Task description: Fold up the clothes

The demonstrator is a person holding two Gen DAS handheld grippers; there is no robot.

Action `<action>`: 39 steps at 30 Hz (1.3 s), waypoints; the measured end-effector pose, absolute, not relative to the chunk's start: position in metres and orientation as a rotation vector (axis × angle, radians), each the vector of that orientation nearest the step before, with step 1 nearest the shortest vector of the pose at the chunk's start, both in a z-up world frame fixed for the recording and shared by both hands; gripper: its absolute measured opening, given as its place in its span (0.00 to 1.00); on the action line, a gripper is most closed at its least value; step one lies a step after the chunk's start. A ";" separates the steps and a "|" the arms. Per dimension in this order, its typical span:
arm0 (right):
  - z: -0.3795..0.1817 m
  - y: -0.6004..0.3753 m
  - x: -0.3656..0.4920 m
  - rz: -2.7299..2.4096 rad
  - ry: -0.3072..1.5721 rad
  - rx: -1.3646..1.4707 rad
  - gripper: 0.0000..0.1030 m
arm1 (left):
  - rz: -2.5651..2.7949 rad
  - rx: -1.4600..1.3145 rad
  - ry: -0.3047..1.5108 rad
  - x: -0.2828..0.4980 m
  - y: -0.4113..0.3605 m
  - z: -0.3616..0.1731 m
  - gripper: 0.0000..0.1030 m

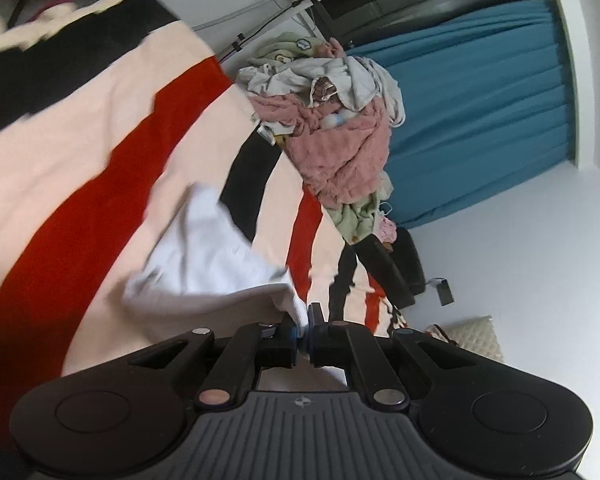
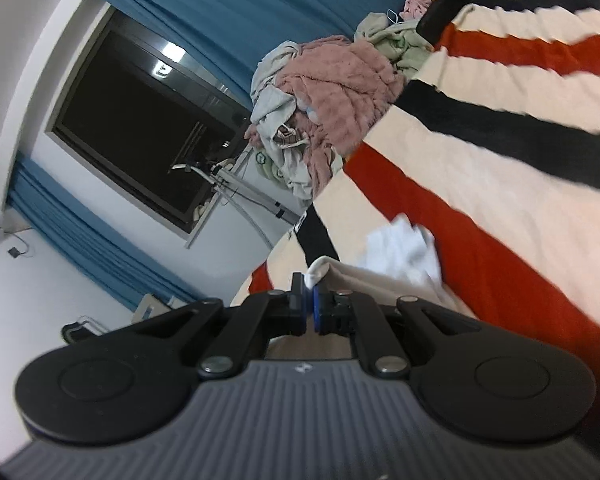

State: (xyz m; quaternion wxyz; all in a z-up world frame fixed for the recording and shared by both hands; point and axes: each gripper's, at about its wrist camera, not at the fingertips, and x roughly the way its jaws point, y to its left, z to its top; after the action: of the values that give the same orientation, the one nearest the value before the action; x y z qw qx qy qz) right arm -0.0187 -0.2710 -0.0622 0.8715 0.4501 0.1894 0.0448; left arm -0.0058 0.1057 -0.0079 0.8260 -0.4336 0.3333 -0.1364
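A white garment (image 1: 208, 256) lies partly lifted over the striped bed cover (image 1: 80, 152). My left gripper (image 1: 303, 330) is shut on one edge of it, the cloth bunched between the blue pads. In the right wrist view the same white garment (image 2: 404, 252) trails away from my right gripper (image 2: 309, 300), which is shut on another edge of it. Both views are tilted, with the garment stretched between the two grippers just above the cover (image 2: 480, 200).
A heap of unfolded clothes (image 1: 340, 136), pink, grey and green, sits at the bed's far edge, also in the right wrist view (image 2: 332, 92). Blue curtains (image 1: 480, 112), a dark window (image 2: 140, 120) and a drying rack (image 2: 236, 188) stand beyond.
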 end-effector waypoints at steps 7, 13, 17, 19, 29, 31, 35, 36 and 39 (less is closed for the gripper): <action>-0.078 -0.266 0.115 0.000 0.476 0.914 0.07 | -0.203 -0.766 0.712 0.121 0.079 -0.028 0.05; -0.154 -0.286 0.172 0.100 0.551 0.919 0.07 | -0.241 -0.668 0.701 0.157 0.080 -0.080 0.05; -0.170 -0.291 0.184 0.119 0.622 0.925 0.09 | -0.253 -0.582 0.698 0.169 0.073 -0.094 0.05; -0.174 -0.292 0.189 0.129 0.647 0.921 0.10 | -0.262 -0.523 0.685 0.169 0.068 -0.095 0.06; -0.134 -0.274 0.162 0.304 0.536 0.724 0.77 | -0.291 -0.367 0.629 0.151 0.057 -0.085 0.76; -0.133 -0.267 0.163 0.242 0.547 0.585 0.65 | -0.259 -0.333 0.637 0.149 0.057 -0.088 0.75; -0.157 -0.264 0.180 0.146 0.654 0.504 0.45 | -0.230 -0.308 0.716 0.158 0.058 -0.107 0.54; -0.163 -0.263 0.184 0.138 0.674 0.506 0.42 | -0.225 -0.303 0.730 0.160 0.057 -0.112 0.46; -0.170 -0.257 0.188 0.131 0.670 0.476 0.09 | -0.218 -0.291 0.716 0.159 0.057 -0.117 0.17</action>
State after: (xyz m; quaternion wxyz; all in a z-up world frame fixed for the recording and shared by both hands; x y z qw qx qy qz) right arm 0.1875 -0.2575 -0.1702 0.9147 0.2310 0.3255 0.0638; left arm 0.1591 0.0571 -0.1170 0.9204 -0.1417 0.3485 -0.1061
